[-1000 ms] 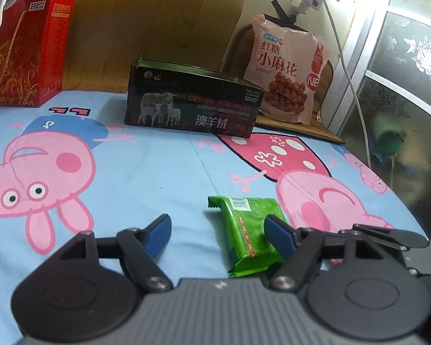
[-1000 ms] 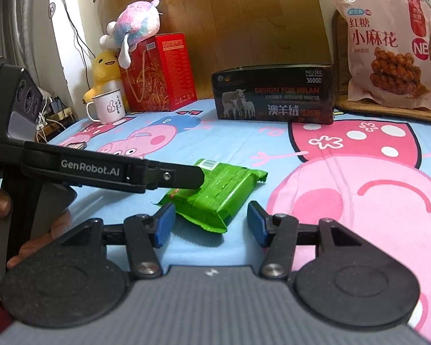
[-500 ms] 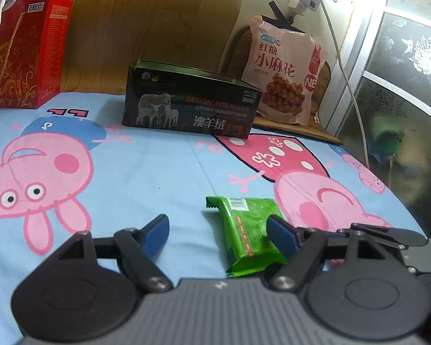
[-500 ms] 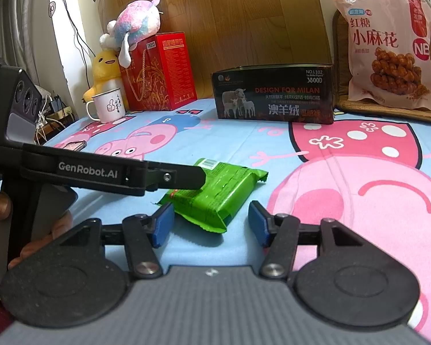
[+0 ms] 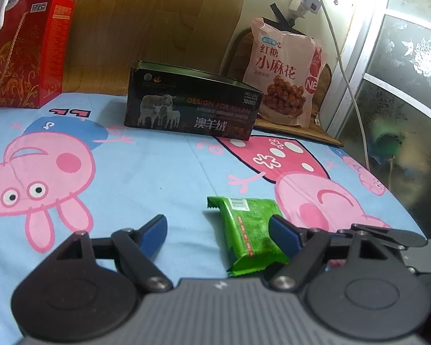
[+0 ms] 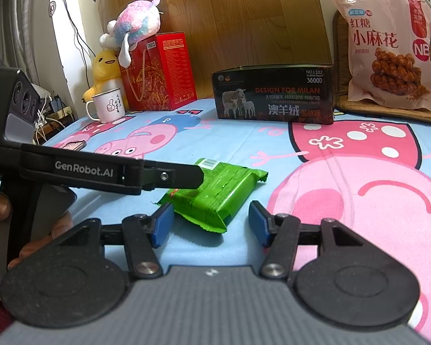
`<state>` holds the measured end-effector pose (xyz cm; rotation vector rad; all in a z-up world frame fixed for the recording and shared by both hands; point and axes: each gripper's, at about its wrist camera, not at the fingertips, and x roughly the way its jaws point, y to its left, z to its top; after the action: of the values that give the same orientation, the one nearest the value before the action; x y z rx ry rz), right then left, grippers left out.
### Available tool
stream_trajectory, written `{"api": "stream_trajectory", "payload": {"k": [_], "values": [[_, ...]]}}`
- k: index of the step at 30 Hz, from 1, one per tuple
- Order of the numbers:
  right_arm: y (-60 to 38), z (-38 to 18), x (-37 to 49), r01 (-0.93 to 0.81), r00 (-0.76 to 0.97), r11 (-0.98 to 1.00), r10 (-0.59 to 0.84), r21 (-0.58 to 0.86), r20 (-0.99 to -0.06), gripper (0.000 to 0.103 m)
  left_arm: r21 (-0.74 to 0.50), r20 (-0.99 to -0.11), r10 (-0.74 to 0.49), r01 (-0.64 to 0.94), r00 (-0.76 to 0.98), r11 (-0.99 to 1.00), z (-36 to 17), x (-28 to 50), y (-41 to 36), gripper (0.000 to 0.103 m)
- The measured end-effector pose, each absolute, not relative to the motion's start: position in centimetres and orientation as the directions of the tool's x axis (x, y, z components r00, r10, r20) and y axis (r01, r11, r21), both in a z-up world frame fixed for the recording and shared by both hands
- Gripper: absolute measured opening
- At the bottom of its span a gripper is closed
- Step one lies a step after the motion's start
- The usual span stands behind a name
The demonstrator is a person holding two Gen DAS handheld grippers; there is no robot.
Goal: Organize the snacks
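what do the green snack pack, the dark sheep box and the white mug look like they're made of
Green snack pack: thin glossy plastic film, going by the shiny creases and the crimped, serrated end seals.
Dark sheep box: probably printed tin, with a glossy face and a thin raised rim; coated cardboard is possible.
White mug: looks like enamelled metal, smooth white with a thin dark rolled lip, though ceramic can't be ruled out.

Glossy, crinkled green snack wrapper (image 6: 215,192) on a matt printed cloth sheet (image 5: 163,172). The dark box (image 6: 275,95) looks like shiny tin. Wood-grain wall panel (image 6: 230,14), smooth.
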<state>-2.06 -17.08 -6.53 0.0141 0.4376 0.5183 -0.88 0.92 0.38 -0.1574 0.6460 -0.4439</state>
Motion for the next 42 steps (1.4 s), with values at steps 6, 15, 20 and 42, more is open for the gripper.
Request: {"api": "stream_trajectory", "payload": {"k": [6, 15, 20, 42], "values": [[-16.96, -6.56, -2.14, -0.473, 0.782, 0.873, 0.477, 0.116, -0.402, 0.061, -0.279, -0.547, -0.444, 0.346, 0.709, 0.896, 0.44, -0.92, 1.10, 0.081], [-16.91, -6.58, -2.23, -0.469, 0.786, 0.876, 0.470, 0.108, -0.401, 0.061, -0.274, -0.549, -0.435, 0.338, 0.714, 0.900, 0.53, -1.01, 1.19, 0.081], [-16.89, -6.58, -2.27, -0.469, 0.787, 0.877, 0.469, 0.106, -0.402, 0.061, -0.270, -0.552, -0.433, 0.339, 0.712, 0.901, 0.54, -1.00, 1.20, 0.081], [-16.95, -6.63, -2.33, -0.480, 0.778, 0.870, 0.483, 0.116, -0.401, 0.068, -0.256, -0.559, -0.407, 0.316, 0.723, 0.913, 0.50, -0.90, 1.23, 0.091]]}}
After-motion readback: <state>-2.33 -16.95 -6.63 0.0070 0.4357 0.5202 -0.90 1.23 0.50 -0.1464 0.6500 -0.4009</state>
